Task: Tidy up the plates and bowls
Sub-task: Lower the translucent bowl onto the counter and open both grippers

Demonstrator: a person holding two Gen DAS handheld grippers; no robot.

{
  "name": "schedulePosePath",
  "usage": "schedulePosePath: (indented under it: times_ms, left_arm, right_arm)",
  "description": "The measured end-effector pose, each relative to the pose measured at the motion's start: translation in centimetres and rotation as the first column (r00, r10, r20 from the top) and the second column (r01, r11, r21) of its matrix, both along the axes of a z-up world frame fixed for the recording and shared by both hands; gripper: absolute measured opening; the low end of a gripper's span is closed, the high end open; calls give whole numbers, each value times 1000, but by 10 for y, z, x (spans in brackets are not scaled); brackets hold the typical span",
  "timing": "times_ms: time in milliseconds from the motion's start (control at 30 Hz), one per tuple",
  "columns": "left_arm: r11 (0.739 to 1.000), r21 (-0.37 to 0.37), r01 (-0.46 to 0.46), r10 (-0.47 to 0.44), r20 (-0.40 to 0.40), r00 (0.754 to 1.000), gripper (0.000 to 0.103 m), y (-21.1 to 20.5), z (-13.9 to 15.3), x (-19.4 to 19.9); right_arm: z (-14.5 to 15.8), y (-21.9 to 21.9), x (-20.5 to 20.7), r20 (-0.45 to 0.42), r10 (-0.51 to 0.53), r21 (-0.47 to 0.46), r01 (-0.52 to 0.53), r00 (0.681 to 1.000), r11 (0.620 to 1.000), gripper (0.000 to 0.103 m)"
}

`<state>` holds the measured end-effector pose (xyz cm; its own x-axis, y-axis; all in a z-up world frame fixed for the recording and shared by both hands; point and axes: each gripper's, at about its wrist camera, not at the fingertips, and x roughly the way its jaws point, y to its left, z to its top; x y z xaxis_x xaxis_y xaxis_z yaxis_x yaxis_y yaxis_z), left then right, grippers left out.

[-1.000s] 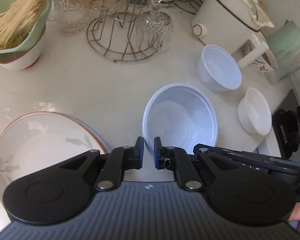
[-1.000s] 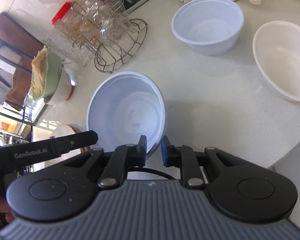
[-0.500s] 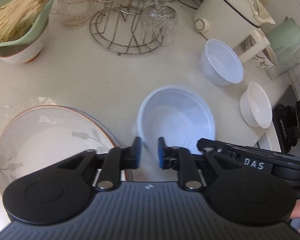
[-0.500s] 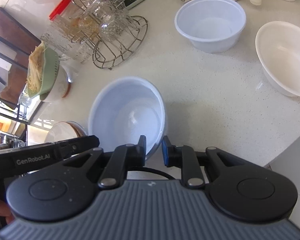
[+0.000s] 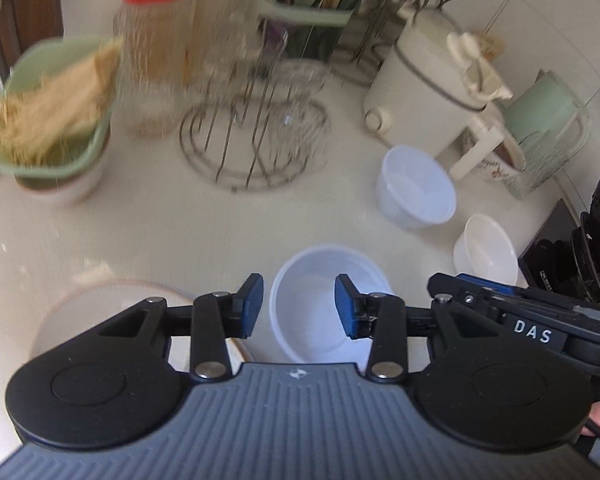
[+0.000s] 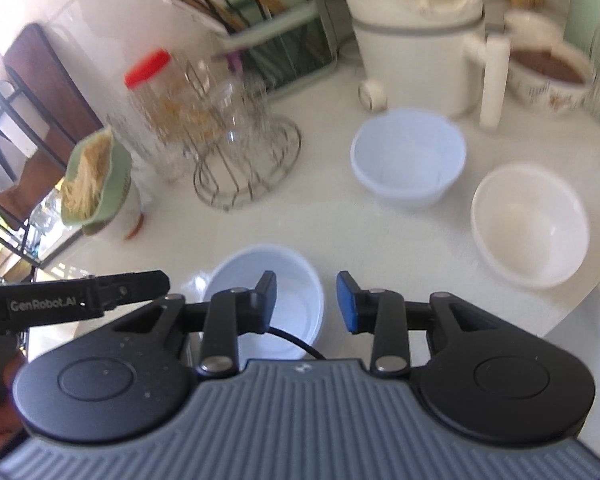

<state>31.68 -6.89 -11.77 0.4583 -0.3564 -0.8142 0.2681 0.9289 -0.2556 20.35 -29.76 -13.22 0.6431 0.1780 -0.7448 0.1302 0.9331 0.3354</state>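
Right below both tools, a pale blue bowl (image 5: 320,304) sits upright on the white counter (image 5: 180,232), close to its near edge. The left gripper (image 5: 299,307) hangs over it with its jaws spreading apart; the blue pads (image 5: 252,308) stand clear of the rim and nothing is pinched between them, so the bowl is let go. The right gripper (image 6: 307,304) is in the same state: its jaws are widening, the bowl's right rim shows in the gap below, and the pads (image 6: 346,306) touch nothing. Each tool shows at the edge of the other's view, and fingers of the person's hands show at the lower corners.

Just left of the blue bowl, a patterned plate (image 5: 112,308) lies flat on the counter, partly hidden by the left tool. Farther back and to the right stand two more bowls, near each other but apart: a second pale blue bowl (image 6: 408,156) and a cream bowl (image 6: 530,222) nearer the counter's right edge.

Behind them stands a white cooker (image 6: 416,36) with a long handle, and beside it a flowered pot (image 6: 548,72) with something brown inside. At the middle rear a wire rack (image 5: 256,140) holds upturned glasses, blurred. Left of it are a red-capped jar (image 5: 156,52) and a green basket of noodles (image 5: 52,108) resting on a white bowl. Farthest back, a green holder (image 6: 268,28) bristles with chopsticks.
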Motion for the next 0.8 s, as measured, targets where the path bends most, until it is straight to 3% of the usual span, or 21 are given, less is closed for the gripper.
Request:
schedulePosePath:
  times_ms: [433, 800]
  left_arm:
    - [1000, 8, -27, 26, 128, 991, 45, -21, 35, -5]
    - [997, -15, -82, 83, 88, 993, 45, -33, 23, -3]
  right_arm:
    - [40, -19, -11, 169, 14, -85, 0, 986, 996, 37]
    - [44, -45, -5, 134, 60, -101, -47, 989, 994, 36]
